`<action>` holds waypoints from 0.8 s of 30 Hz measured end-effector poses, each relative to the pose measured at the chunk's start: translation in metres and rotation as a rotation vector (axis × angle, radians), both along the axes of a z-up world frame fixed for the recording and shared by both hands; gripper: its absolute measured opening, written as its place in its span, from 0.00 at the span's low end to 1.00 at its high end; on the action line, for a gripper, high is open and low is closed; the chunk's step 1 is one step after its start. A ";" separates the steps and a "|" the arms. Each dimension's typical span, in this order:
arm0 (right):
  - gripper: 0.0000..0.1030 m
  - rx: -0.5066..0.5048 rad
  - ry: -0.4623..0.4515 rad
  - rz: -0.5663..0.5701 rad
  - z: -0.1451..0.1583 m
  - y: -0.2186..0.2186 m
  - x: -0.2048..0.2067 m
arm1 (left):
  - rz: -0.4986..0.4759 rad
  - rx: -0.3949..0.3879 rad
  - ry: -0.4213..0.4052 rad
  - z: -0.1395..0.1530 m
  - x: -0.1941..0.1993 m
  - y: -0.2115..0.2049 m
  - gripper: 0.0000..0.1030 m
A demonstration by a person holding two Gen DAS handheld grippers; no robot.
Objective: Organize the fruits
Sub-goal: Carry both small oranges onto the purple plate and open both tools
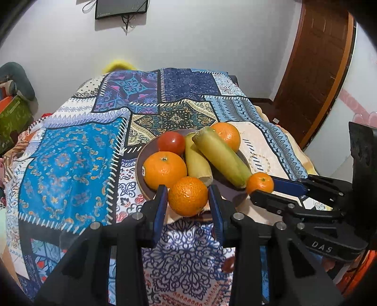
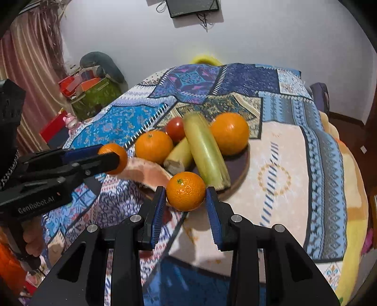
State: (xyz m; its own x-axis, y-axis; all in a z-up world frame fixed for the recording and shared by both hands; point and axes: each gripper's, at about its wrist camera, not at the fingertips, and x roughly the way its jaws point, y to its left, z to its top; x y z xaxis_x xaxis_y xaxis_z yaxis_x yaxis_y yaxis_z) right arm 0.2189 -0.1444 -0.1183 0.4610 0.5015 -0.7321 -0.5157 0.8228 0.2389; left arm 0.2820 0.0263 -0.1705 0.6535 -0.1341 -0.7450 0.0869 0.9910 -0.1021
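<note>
A brown plate (image 1: 141, 162) on the patchwork cloth holds a large orange (image 1: 164, 170), a tomato (image 1: 171, 142), two yellow-green corn cobs (image 1: 221, 157) and a far orange (image 1: 227, 135). My left gripper (image 1: 188, 200) is shut on an orange (image 1: 188, 196) at the plate's near rim. My right gripper (image 2: 185, 197) is shut on a small orange (image 2: 186, 191) by the plate's near right rim; it also shows in the left wrist view (image 1: 260, 183). The plate (image 2: 238, 171) and the left gripper (image 2: 113, 155) with its orange (image 2: 117, 150) show in the right wrist view.
The table is covered by a blue patterned cloth (image 1: 70, 160) over a beige blanket (image 2: 278, 164). A green box with clutter (image 2: 94, 94) stands at the far left. A brown door (image 1: 313, 70) is at the right. A screen (image 1: 121, 8) hangs on the wall.
</note>
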 end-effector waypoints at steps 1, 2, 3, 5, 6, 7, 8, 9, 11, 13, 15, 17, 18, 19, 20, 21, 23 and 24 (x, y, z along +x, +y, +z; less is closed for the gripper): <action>0.31 0.000 -0.001 0.004 0.000 0.003 0.002 | -0.001 -0.004 0.004 -0.001 0.004 0.000 0.34; 0.31 -0.002 -0.003 0.008 -0.001 0.007 0.006 | -0.001 -0.009 0.003 -0.003 0.008 0.001 0.34; 0.31 -0.004 -0.004 0.010 -0.002 0.009 0.009 | -0.001 -0.013 0.003 -0.003 0.010 0.002 0.34; 0.31 -0.005 -0.003 0.017 -0.004 0.013 0.014 | -0.004 -0.014 0.004 -0.006 0.016 0.003 0.34; 0.31 -0.007 -0.001 0.020 -0.006 0.017 0.018 | -0.004 -0.010 0.003 -0.007 0.018 0.003 0.34; 0.31 -0.009 0.000 0.023 -0.007 0.017 0.019 | -0.004 -0.006 0.003 -0.008 0.020 0.002 0.34; 0.31 -0.011 0.002 0.026 -0.009 0.019 0.021 | -0.007 -0.003 0.006 -0.009 0.023 0.002 0.34; 0.31 -0.014 0.004 0.032 -0.011 0.021 0.023 | -0.009 -0.003 0.007 -0.011 0.024 0.002 0.35; 0.31 -0.021 0.004 0.047 -0.013 0.024 0.024 | -0.013 -0.006 0.013 -0.015 0.028 0.002 0.34; 0.31 -0.035 -0.006 0.053 -0.015 0.026 0.024 | -0.013 0.000 0.019 -0.019 0.031 0.002 0.35; 0.31 -0.047 -0.016 0.050 -0.018 0.028 0.023 | -0.012 0.002 0.023 -0.022 0.032 0.002 0.35; 0.31 -0.041 -0.005 0.054 -0.020 0.027 0.025 | -0.013 -0.006 0.028 -0.023 0.033 0.002 0.34; 0.31 -0.037 0.005 0.060 -0.022 0.027 0.026 | -0.014 -0.005 0.025 -0.023 0.033 0.002 0.34; 0.31 -0.036 0.012 0.065 -0.023 0.028 0.026 | -0.017 -0.002 0.021 -0.023 0.032 0.001 0.34; 0.31 -0.038 0.013 0.067 -0.024 0.028 0.027 | -0.018 0.000 0.016 -0.022 0.032 0.001 0.34; 0.31 -0.036 0.015 0.069 -0.025 0.027 0.027 | -0.019 0.005 0.012 -0.021 0.031 0.000 0.34; 0.31 -0.033 0.021 0.069 -0.025 0.027 0.028 | -0.023 0.015 0.009 -0.020 0.030 -0.002 0.35; 0.31 -0.033 0.022 0.068 -0.025 0.027 0.027 | -0.024 0.016 0.010 -0.019 0.030 -0.003 0.35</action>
